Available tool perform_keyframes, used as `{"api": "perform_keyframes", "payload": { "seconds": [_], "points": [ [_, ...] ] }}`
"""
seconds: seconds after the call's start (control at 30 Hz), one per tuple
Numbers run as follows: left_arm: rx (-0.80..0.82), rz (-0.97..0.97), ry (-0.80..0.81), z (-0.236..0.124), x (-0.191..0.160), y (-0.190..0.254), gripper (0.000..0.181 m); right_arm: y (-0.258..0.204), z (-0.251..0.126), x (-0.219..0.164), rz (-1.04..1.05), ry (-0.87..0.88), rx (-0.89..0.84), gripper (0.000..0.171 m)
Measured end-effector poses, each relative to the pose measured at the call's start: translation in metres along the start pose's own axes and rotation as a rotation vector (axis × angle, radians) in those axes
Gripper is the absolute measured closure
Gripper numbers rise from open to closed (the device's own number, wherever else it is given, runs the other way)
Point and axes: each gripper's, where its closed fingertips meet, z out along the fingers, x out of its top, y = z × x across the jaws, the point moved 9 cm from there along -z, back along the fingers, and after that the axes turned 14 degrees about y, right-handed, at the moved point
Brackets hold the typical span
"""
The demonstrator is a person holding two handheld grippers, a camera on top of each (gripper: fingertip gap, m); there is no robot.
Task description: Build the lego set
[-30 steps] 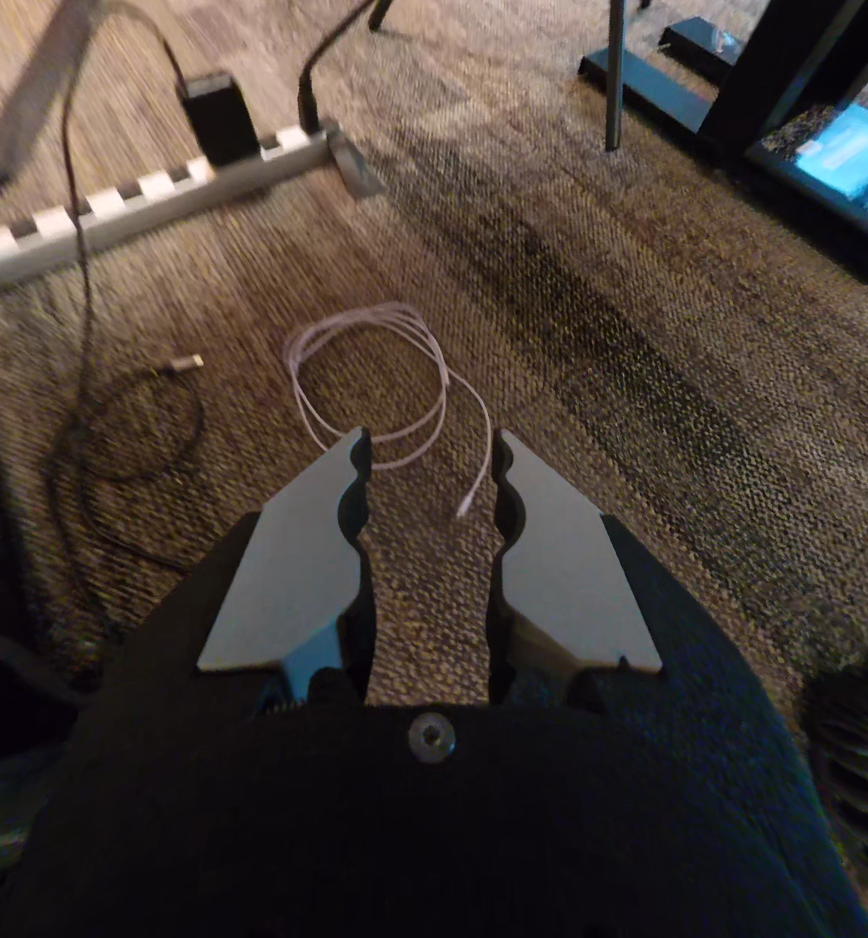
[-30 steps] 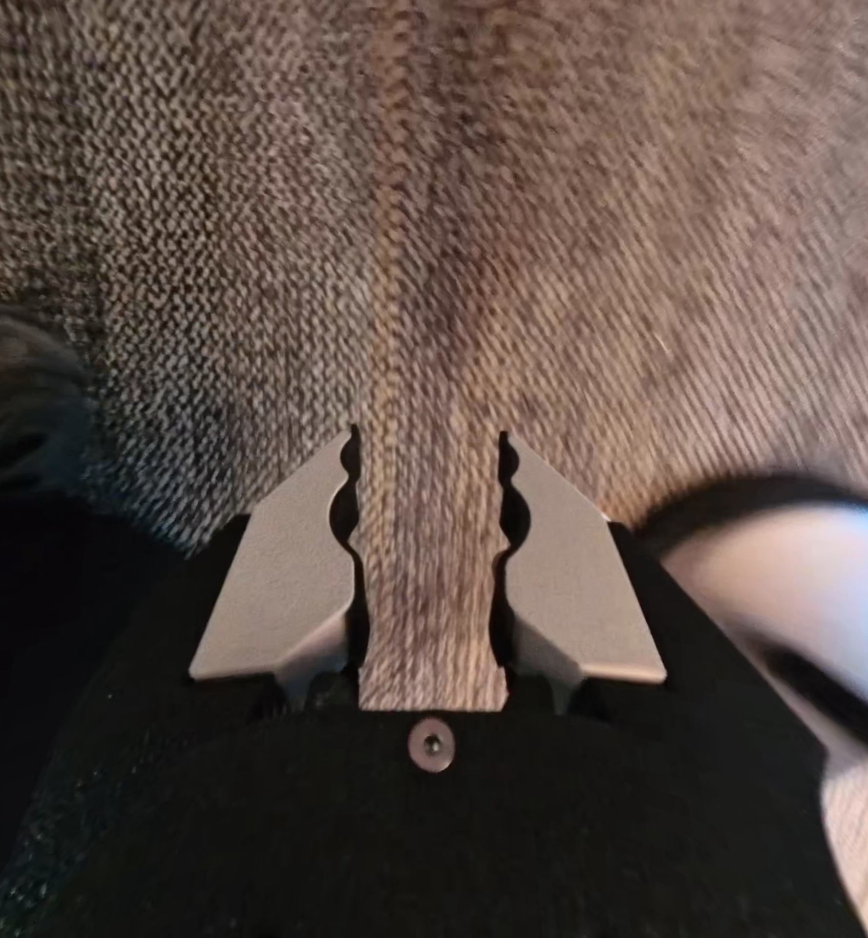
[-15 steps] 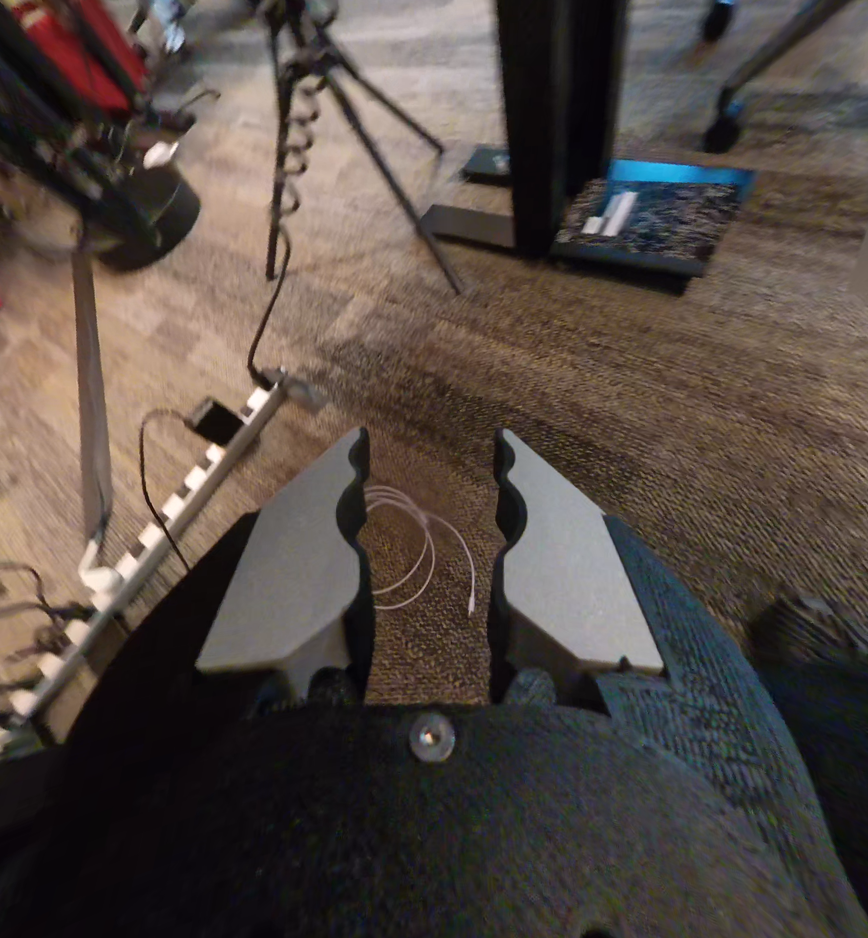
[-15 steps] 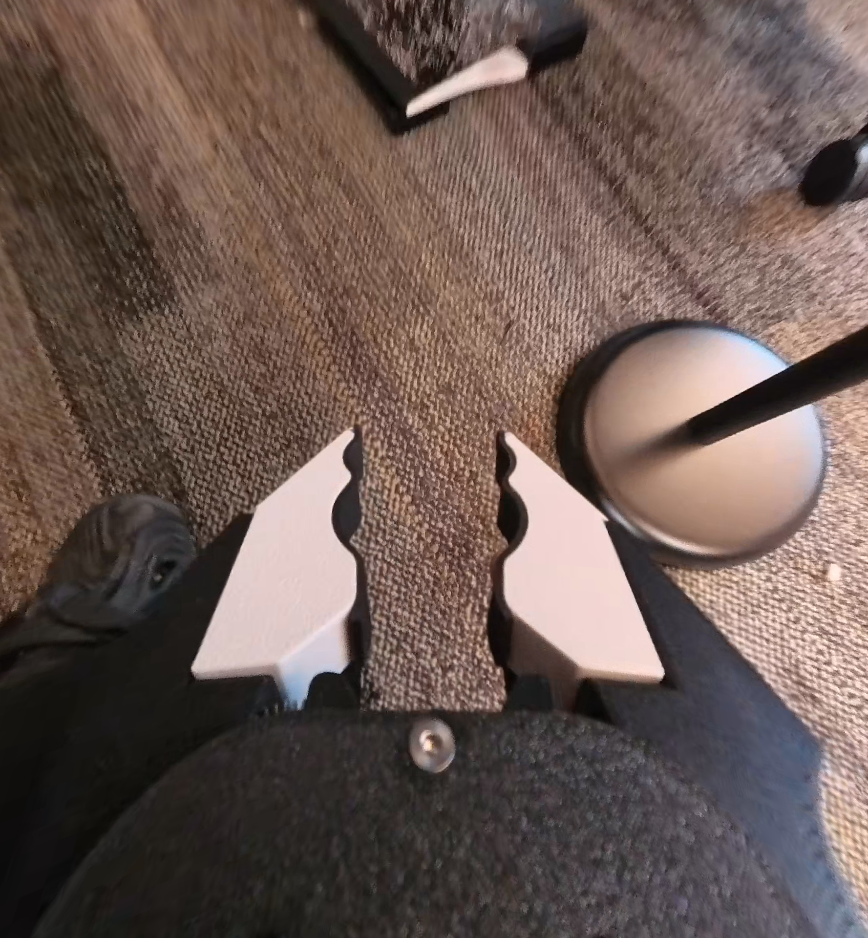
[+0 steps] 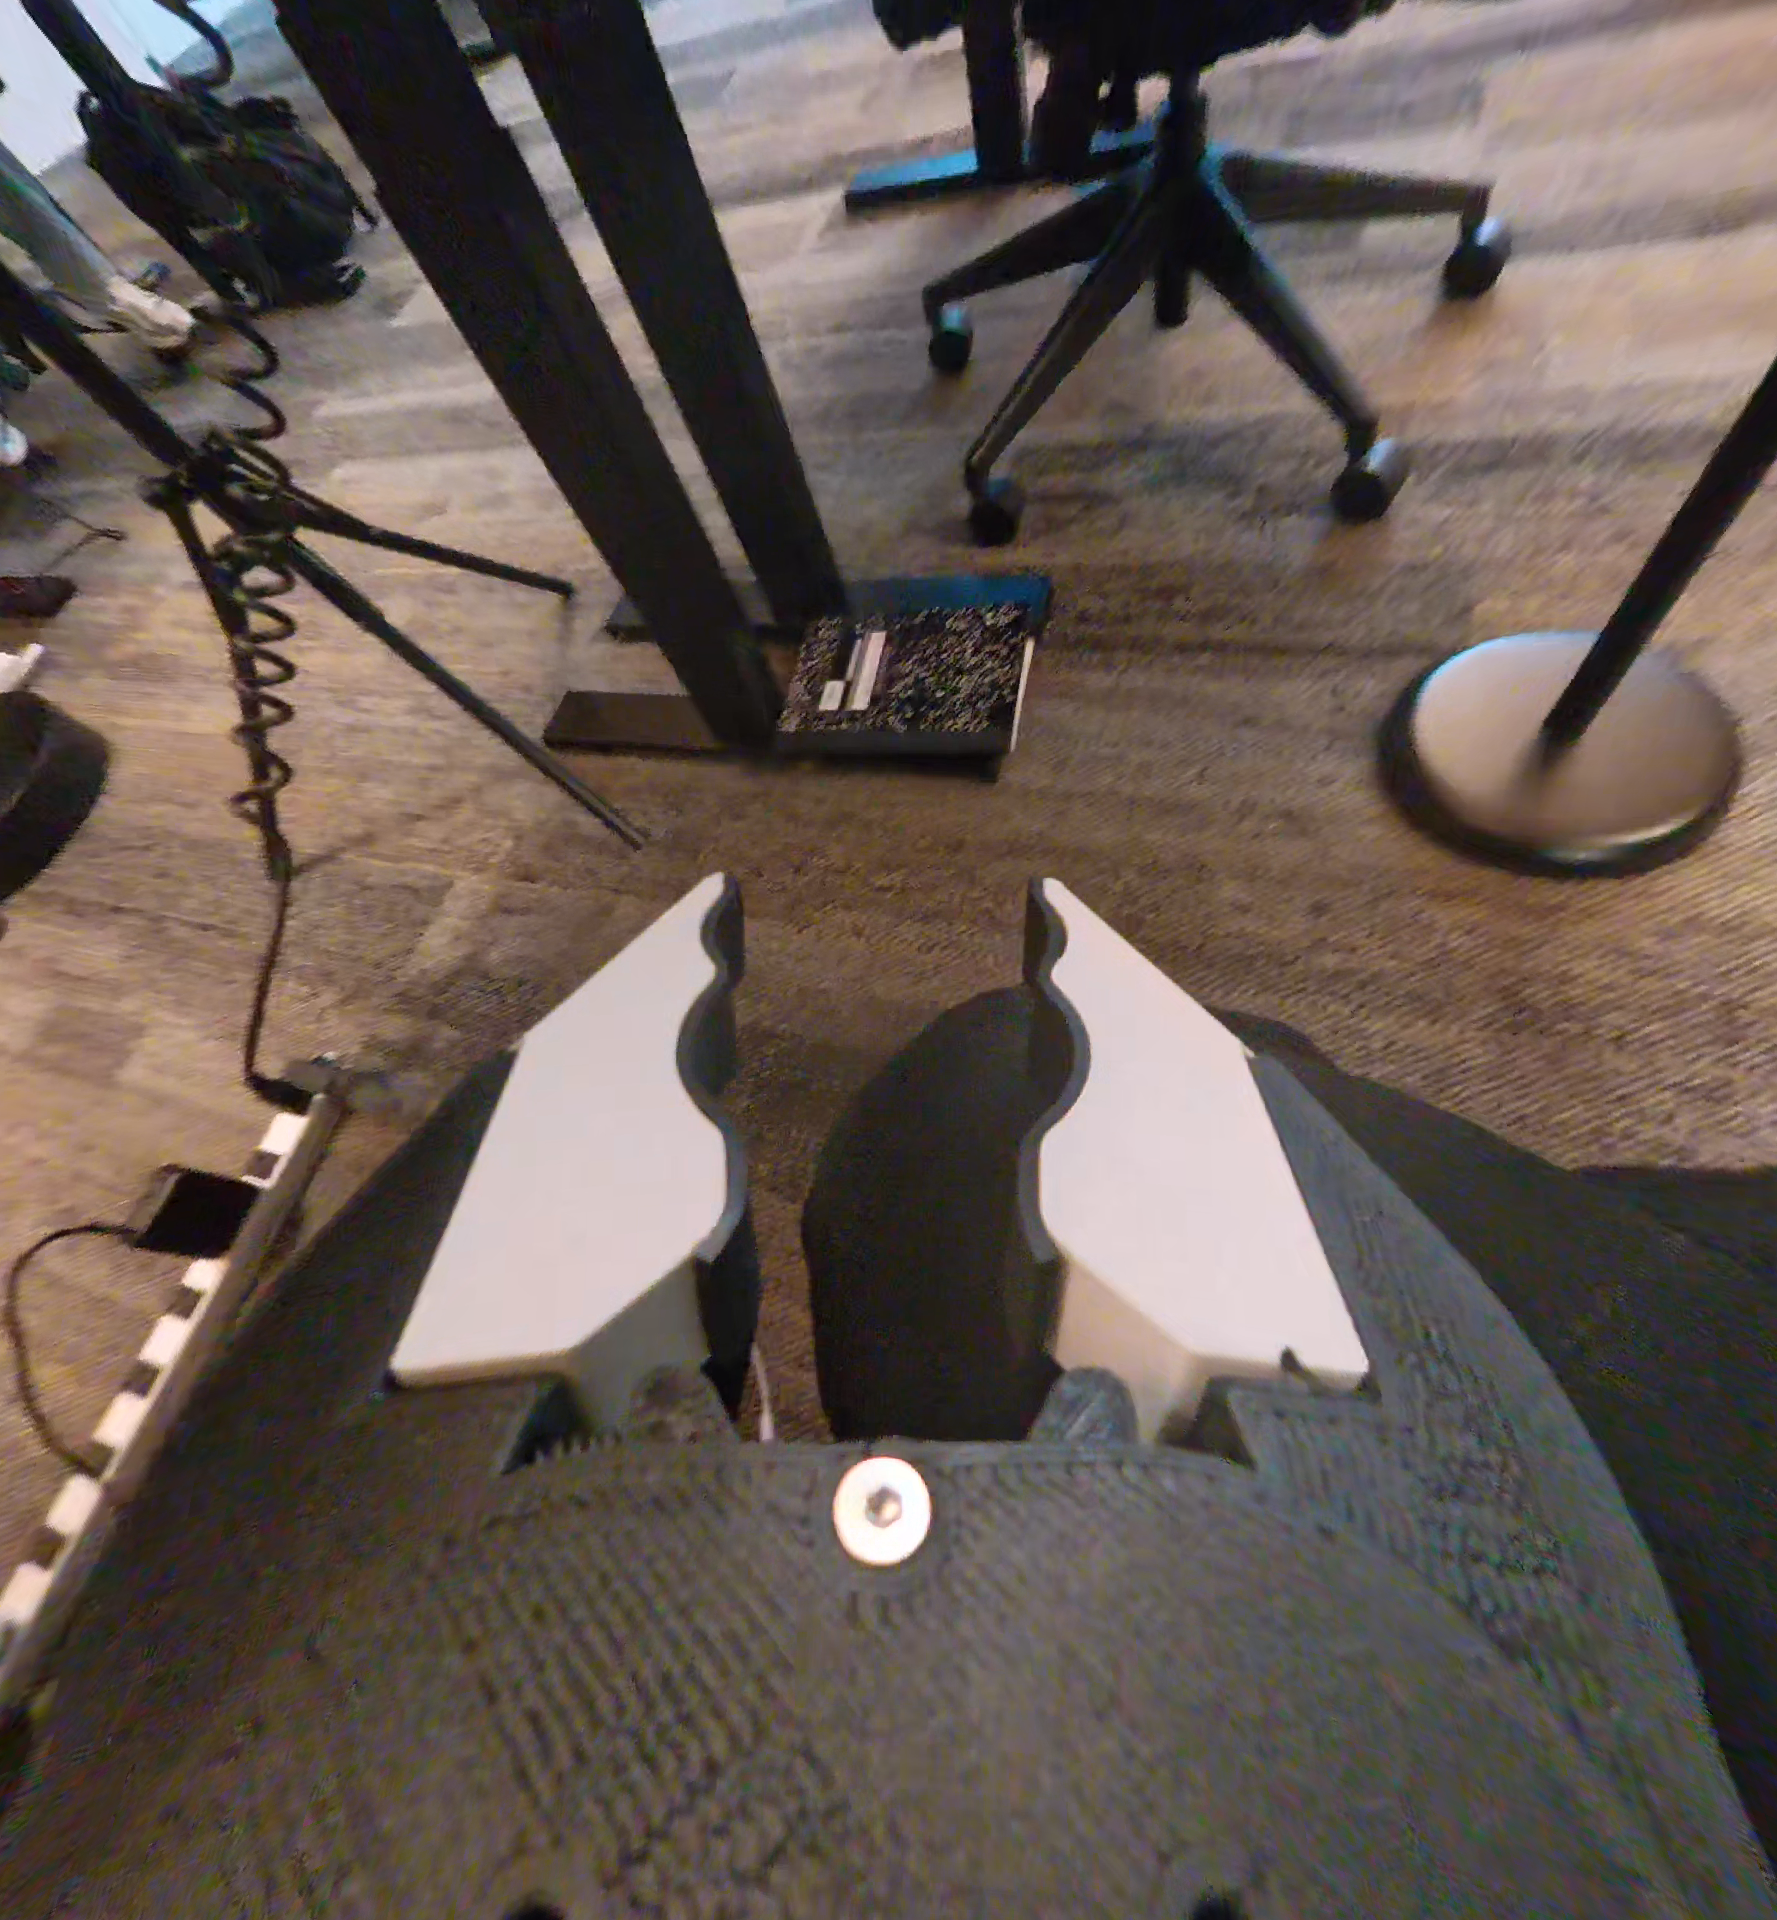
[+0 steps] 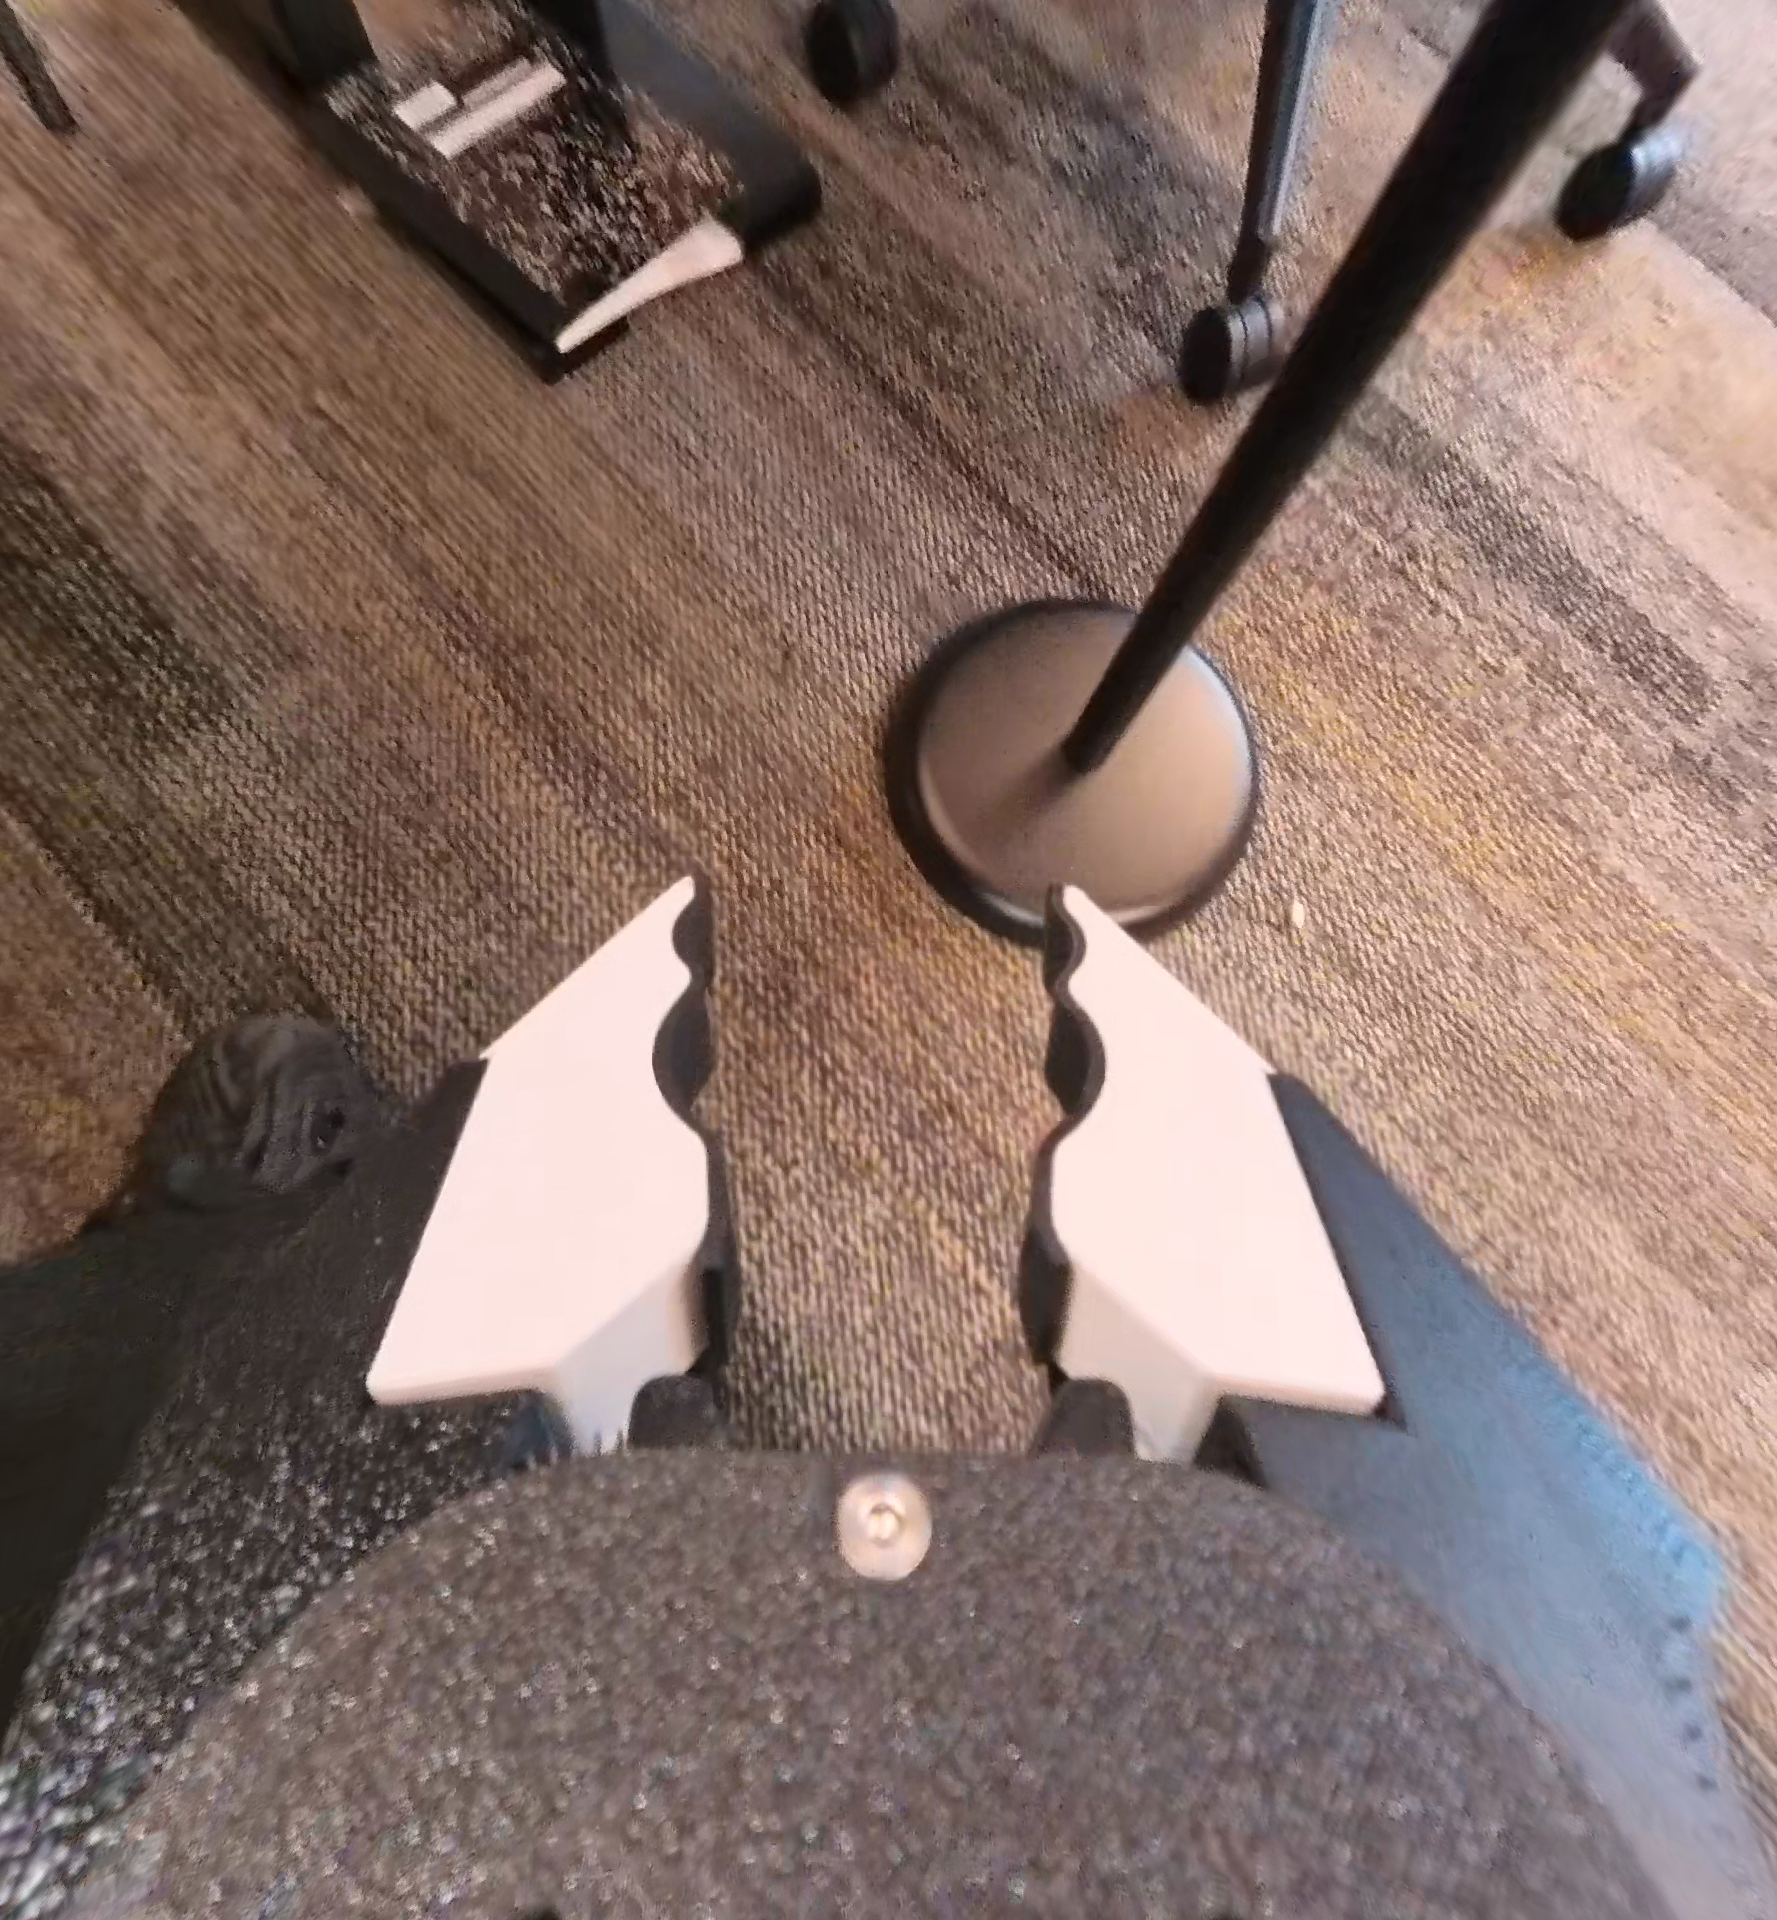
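Both the left tool (image 5: 884, 904) and right tool (image 6: 873, 909) gape wide and empty over carpet (image 6: 448, 623), with no lego in either view, so I'd raise them toward wherever the set lies before closing on anything.

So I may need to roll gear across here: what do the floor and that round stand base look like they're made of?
Floor: carpet, apparently woven brown-grey loop pile, matte. Stand base: probably smooth metal, dull sheen, dark rim.
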Motion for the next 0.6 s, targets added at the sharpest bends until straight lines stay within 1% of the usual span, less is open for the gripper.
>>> {"api": "perform_keyframes", "payload": {
  "seconds": [0.13, 0.23, 0.37, 0.47, 0.53, 0.6],
  "points": [
    [-0.081, -0.18, 0.045, 0.021, 0.004, -0.005, 0.124, 0.008, -0.032, -0.008, -0.015, -0.029, -0.039, 0.108],
    [-0.152, -0.297, 0.08, 0.043, -0.01, -0.007, 0.121, 0.013, -0.052, -0.005, -0.018, -0.042, -0.065, 0.108],
    [-0.176, -0.41, 0.098, 0.069, -0.028, -0.011, 0.122, 0.023, -0.082, 0.007, -0.049, -0.086, -0.098, 0.108],
    [-0.178, -0.448, 0.067, 0.077, -0.021, -0.013, 0.122, 0.022, -0.105, 0.033, -0.047, -0.106, -0.101, 0.108],
    [-0.143, -0.417, 0.071, 0.071, -0.004, -0.015, 0.126, 0.015, -0.115, 0.063, -0.055, -0.104, -0.07, 0.108],
    [-0.115, -0.392, 0.061, 0.06, 0.014, -0.013, 0.125, 0.005, -0.117, 0.101, -0.071, -0.08, -0.032, 0.108]
  ]
}}
